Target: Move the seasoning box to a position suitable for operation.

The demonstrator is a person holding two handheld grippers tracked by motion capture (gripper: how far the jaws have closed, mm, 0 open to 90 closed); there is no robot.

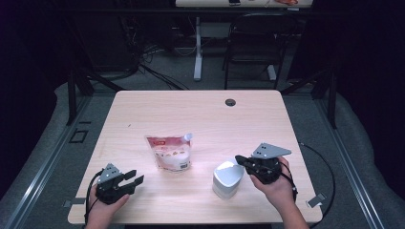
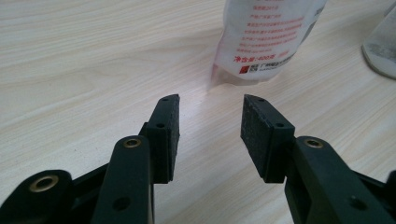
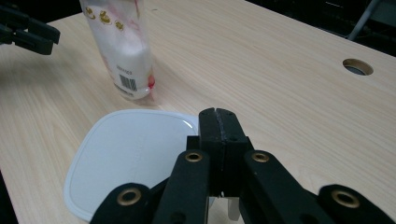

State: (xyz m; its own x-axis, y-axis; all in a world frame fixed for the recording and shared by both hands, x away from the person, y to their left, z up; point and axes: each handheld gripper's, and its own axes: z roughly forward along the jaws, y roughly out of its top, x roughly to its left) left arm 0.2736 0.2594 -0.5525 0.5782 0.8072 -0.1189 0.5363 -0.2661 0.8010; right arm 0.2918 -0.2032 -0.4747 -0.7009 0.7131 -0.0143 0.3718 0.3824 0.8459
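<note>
While the left tongs (image 1: 135, 177) rest low at the near left corner of the table (image 1: 200, 109), their jaws stand apart with nothing between them. The left gripper view shows this plainly: two black pads (image 2: 170, 128) with bare wood in the gap, aimed at the foot of the pouch (image 2: 266, 37), whose back carries red print and a small square code that the high view cannot resolve.

Near the middle, the high view shows the pouch (image 1: 169, 152) standing upright, white with a red top band and a spout at its upper right corner, well apart from both tongs. The right gripper view shows its narrow side (image 3: 122, 46) with a barcode near the base.

Further right stands a white container (image 1: 228, 179), rounded and three-cornered, with a lid. In the right gripper view its flat white lid (image 3: 130, 158) lies just below and in front of the right tongs (image 3: 219, 116), which are clenched, pad against pad, with nothing visibly caught between them. In the high view the right tongs (image 1: 240, 160) hover at the container's upper right edge; whether they touch it cannot be told.

Beyond, a round cable hole (image 1: 230, 102) sits near the table's far edge, and a dark chair (image 1: 253, 43) stands behind the table. Nothing lies between the pouch and the container.
</note>
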